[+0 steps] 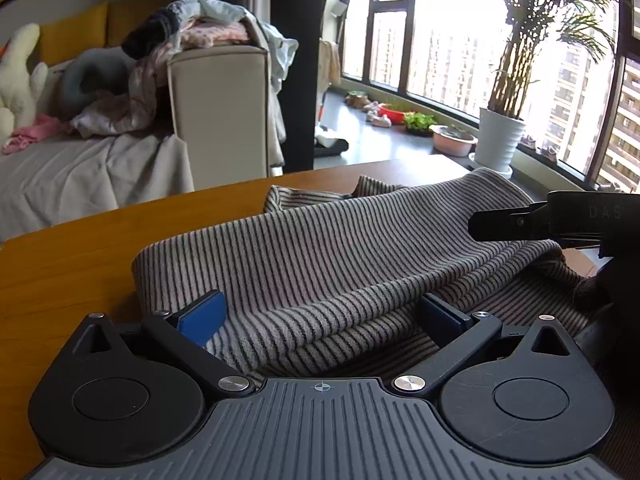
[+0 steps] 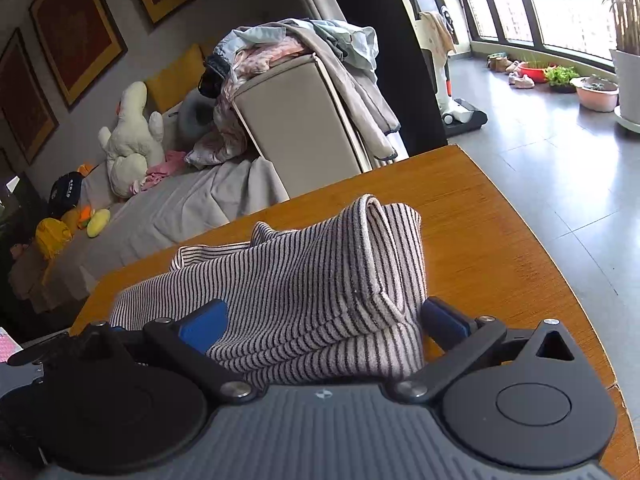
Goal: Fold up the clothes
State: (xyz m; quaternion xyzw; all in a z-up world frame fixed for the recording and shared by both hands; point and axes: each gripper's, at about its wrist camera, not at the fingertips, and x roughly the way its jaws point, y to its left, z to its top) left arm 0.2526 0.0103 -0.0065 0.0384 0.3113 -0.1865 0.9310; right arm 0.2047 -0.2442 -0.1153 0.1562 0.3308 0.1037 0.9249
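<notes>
A grey-and-black striped knit garment lies partly folded on the wooden table. My left gripper hovers low over the near edge, open, its blue pads spread wide with a raised fold of the cloth between them. In the right wrist view the same garment is bunched, with a folded hem standing up. My right gripper is open too, its pads either side of the cloth's right end. The right gripper also shows at the right edge of the left view, above the garment.
The table's curved right edge drops to a grey tiled floor. Behind the table stand a sofa with a plush toy and a beige armrest piled with clothes. A potted plant and bowls line the window.
</notes>
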